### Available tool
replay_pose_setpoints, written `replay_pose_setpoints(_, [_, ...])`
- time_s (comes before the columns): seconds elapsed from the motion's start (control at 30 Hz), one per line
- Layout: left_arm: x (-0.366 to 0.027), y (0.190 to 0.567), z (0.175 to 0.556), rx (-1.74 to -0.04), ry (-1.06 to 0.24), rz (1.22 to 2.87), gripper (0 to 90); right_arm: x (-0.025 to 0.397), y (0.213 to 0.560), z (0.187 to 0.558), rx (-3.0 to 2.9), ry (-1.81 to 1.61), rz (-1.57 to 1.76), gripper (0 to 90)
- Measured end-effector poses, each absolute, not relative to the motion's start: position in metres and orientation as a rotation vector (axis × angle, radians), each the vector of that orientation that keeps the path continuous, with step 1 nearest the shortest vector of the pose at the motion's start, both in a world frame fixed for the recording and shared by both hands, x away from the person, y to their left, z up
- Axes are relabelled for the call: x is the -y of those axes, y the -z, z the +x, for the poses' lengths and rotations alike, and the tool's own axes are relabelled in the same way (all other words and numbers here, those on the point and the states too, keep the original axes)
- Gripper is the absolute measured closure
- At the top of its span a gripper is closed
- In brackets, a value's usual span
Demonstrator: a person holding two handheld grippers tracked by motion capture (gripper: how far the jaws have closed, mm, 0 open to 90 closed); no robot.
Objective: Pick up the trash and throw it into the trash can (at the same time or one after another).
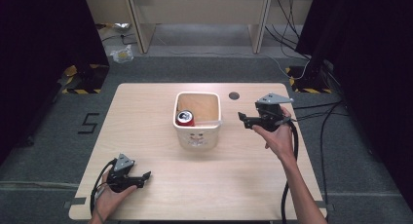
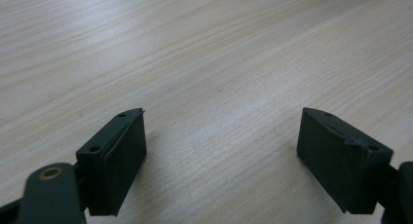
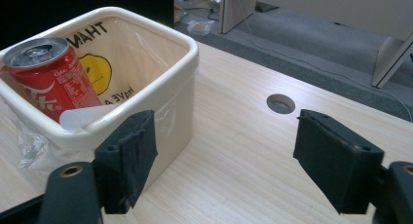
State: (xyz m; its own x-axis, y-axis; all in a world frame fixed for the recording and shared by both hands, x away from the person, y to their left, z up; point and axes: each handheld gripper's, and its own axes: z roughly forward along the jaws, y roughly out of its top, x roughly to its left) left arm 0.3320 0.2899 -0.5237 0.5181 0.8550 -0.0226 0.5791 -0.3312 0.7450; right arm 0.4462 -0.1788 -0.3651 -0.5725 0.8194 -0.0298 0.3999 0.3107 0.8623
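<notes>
A cream square bin (image 1: 197, 134) lined with a clear plastic bag stands in the middle of the wooden table (image 1: 160, 102). A red soda can (image 1: 185, 118) leans inside it at the left; in the right gripper view the can (image 3: 46, 75) rests against the bin's (image 3: 160, 53) left wall. My right gripper (image 1: 243, 120) hovers just right of the bin, open and empty, its jaws pointing toward it. My left gripper (image 1: 145, 177) rests near the table's front left, open over bare wood (image 2: 219, 87), with nothing between its jaws.
A round cable hole (image 1: 234, 95) lies in the table behind the right gripper, seen too in the right gripper view (image 3: 280, 103). Desk legs (image 1: 139, 24), cables and crumpled litter (image 1: 122, 53) are on the floor beyond the table. Black curtains flank both sides.
</notes>
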Motion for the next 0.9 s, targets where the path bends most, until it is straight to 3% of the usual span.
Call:
replay_pose_setpoints(0.23, [-0.29,0.524,0.332,-1.166,-0.493,2.043,17.4,0.182,0.367,0.439,-2.11,-1.196,1.061,17.8])
replay_pose_setpoints(0.9, [-0.29,0.524,0.332,-1.165,-0.493,2.044,17.4,0.187,0.375,0.418,-2.098,-1.23,1.036,17.5])
